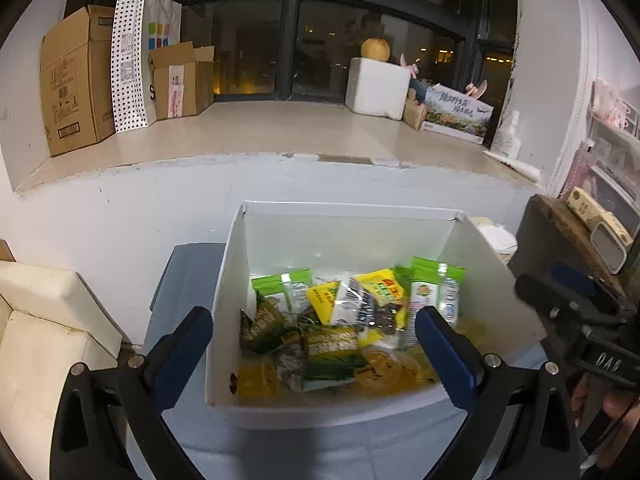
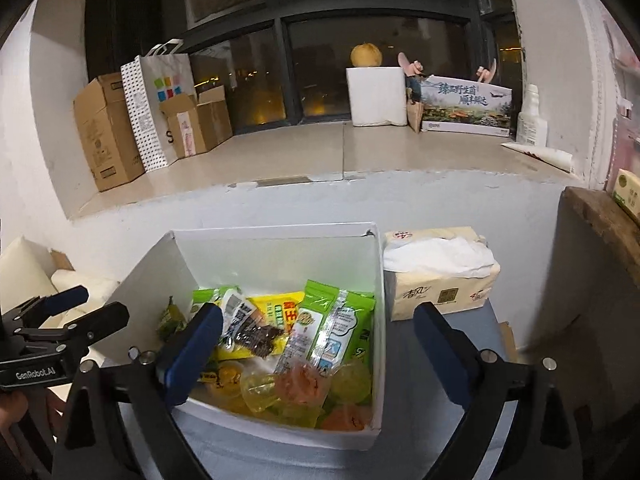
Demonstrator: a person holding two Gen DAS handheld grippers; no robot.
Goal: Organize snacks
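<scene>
Sitting on a grey-blue surface (image 1: 188, 280) under a wide window ledge (image 1: 260, 128), the white box (image 1: 352, 232) is holding all the snacks that can be seen; none are lying outside it in either view. It is standing close to the wall, with a pack of tissues (image 2: 440, 276) just beside its right side.

Inside the box, the bigger packets are leaning toward the back: green pouches (image 2: 340, 320), a yellow packet (image 1: 380, 284) and a clear wrapper with dark pieces (image 2: 256, 336). In front of them, the small jelly cups (image 2: 304, 384), yellow, green and orange, are lying loose on the bottom, and some green-wrapped bars (image 1: 328, 340) are lying at the left.

The left hand-held gripper (image 1: 316, 352) is hovering over the near edge of the box with its jaws spread wide and nothing between the pads. The right hand-held gripper (image 2: 316, 352) is doing the same from the other side, wide open and empty, with its left finger over the box and its right finger outside the box wall.

I am judging that the collecting step is finished or nearly finished, because everything is already in the box. The next move is probably calling for a check of the surface for any remaining snack, or for tidying the packets inside. For that, one gripper should be lowering carefully, since the thin wrappers are slippery and overlapping.
</scene>
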